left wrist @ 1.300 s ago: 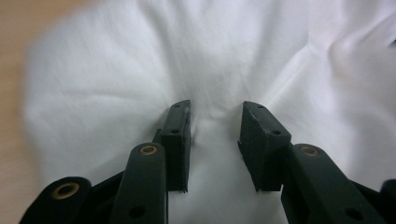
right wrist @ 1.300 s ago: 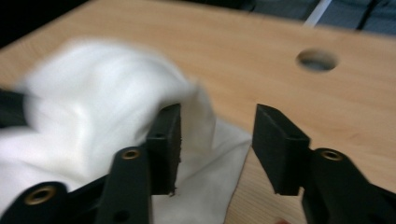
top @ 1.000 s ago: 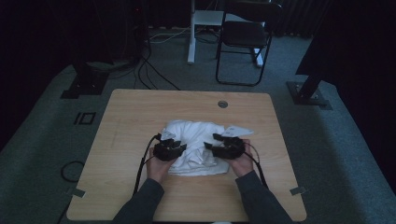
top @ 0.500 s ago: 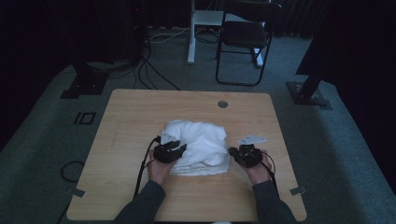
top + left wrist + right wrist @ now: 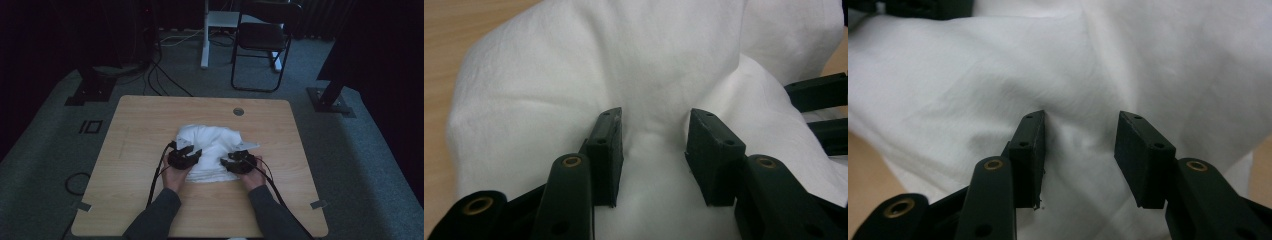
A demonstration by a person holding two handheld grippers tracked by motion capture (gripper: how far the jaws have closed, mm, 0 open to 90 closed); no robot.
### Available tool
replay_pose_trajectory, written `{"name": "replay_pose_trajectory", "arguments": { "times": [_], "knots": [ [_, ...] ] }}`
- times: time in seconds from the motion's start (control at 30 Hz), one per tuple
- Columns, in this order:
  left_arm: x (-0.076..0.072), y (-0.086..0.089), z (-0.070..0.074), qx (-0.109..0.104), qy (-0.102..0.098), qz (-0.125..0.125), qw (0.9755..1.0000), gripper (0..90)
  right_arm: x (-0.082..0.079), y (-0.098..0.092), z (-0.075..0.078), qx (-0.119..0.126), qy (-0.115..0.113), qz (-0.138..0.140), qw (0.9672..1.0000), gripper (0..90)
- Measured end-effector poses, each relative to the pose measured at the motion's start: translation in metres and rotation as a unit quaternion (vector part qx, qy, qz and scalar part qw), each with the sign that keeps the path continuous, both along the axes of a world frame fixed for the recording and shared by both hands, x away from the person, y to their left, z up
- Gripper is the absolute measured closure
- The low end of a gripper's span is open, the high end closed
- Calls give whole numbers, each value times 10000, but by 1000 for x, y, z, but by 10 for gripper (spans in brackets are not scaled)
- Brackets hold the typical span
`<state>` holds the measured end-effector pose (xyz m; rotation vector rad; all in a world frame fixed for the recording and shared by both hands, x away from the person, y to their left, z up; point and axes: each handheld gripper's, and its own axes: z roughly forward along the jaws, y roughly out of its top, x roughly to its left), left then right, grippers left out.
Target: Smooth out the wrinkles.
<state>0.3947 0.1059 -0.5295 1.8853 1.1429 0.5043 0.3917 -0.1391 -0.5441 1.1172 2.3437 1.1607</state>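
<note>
We see the white cloth (image 5: 210, 150) lying bunched in a loose heap on the wooden table (image 5: 130, 130), a little nearer the near edge than the far one and roughly midway between the left and right edges. Its folds rise in soft ridges; one pointed flap reaches toward the right edge. The left gripper (image 5: 186, 156) rests on the heap's near left side, and in the left gripper view its jaws stand partly apart with a hump of cloth (image 5: 654, 90) bulging up between them, the pads not pressing on it; they have just been opening a little. The right gripper (image 5: 239, 161) sits on the near right side; in the right gripper view its jaws are likewise partly apart over the cloth (image 5: 1083, 75), having just been opening, fabric lying between them but not pinched. Bare wood runs wide around the heap on every side, most of all toward the far corners, where a small round grommet (image 5: 238, 111) sits near the far edge. Beyond the table stands a dark chair (image 5: 262, 42).
</note>
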Motion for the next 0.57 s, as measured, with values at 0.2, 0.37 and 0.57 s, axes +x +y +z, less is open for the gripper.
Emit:
{"name": "replay_pose_trajectory", "arguments": {
  "times": [0.2, 0.37, 0.57],
  "knots": [
    [31, 2, 6, -86, 48, 25, 9999, 533, 31, 2, 1, 60, 25, -313, 9995, 522],
    [4, 22, 43, -561, -511, 130, 9970, 413, 22, -20, 23, 661, -197, -408, 9968, 378],
    [-47, 73, 78, -495, -1068, 391, 9923, 361, -18, -74, 54, 989, -673, -697, 9904, 272]
  ]
}}
